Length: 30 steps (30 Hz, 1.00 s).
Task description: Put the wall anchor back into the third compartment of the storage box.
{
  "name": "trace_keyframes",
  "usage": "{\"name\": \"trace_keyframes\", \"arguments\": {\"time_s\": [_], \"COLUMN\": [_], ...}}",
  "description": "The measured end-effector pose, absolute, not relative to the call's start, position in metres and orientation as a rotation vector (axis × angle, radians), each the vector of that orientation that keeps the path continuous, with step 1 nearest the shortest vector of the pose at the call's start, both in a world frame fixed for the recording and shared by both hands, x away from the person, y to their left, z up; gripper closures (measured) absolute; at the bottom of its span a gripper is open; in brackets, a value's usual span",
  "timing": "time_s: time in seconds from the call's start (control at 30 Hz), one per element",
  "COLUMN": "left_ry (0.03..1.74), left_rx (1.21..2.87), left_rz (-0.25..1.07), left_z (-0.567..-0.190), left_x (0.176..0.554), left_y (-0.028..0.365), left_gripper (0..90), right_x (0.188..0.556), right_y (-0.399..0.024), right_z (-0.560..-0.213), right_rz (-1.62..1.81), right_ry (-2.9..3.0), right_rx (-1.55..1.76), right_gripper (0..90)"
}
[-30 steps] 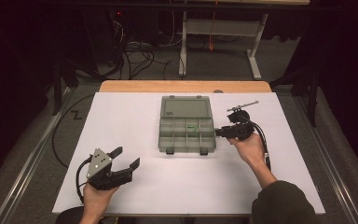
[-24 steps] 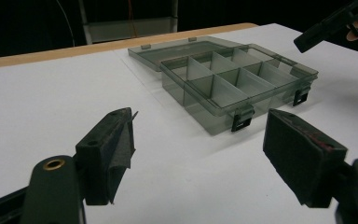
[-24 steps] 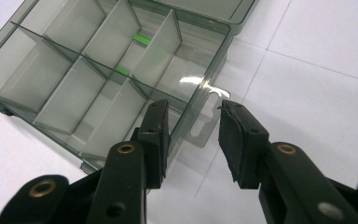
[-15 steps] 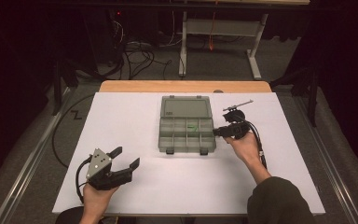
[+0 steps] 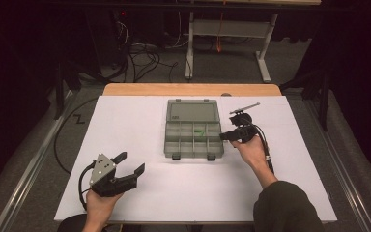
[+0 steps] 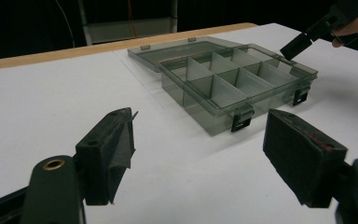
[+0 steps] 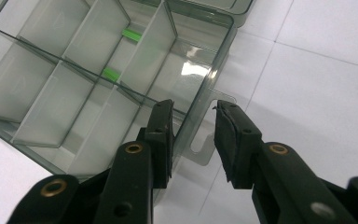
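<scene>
A clear grey compartment box (image 5: 193, 155) lies open mid-table, its lid (image 5: 192, 110) folded flat behind it. A small green piece (image 5: 200, 131) sits in one middle compartment (image 7: 131, 34). My right gripper (image 5: 224, 136) is at the box's right side. In the right gripper view its jaws (image 7: 193, 109) straddle the side wall (image 7: 214, 70), one inside and one outside. They have just been closing, and gaps still show on both sides of the wall. My left gripper (image 5: 133, 162) rests near the front left, open and holding nothing (image 6: 200, 116), pointing toward the box (image 6: 200, 109).
The box sits on a white sheet (image 5: 125, 121) with a wooden table edge (image 5: 188, 89) behind it. Cables (image 5: 140, 53) and a metal frame (image 5: 265, 67) are on the floor beyond. The right gripper's cable (image 5: 268, 157) trails along the forearm.
The right gripper has shifted slightly left onto the box's right wall and its jaws have narrowed. The left gripper has stayed still.
</scene>
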<state>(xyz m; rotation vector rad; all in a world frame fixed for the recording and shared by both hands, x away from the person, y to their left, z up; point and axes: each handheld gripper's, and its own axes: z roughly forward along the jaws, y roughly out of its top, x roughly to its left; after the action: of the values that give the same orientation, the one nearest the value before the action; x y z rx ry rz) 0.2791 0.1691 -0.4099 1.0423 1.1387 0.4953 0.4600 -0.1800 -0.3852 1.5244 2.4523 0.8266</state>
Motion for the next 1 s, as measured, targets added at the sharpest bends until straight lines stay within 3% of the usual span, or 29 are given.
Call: {"name": "trace_keyframes", "arguments": {"time_s": [1.0], "left_ry": [1.137], "left_rx": [1.054], "left_rz": [0.494], "left_z": [-0.409], "left_x": [0.283], "left_y": [0.167], "left_gripper": [24.7], "right_x": [0.473], "right_y": [-0.164], "right_z": [-0.383], "right_rz": [0.705], "right_ry": [2.487], "right_rx": [1.605], "right_gripper": [68.4]}}
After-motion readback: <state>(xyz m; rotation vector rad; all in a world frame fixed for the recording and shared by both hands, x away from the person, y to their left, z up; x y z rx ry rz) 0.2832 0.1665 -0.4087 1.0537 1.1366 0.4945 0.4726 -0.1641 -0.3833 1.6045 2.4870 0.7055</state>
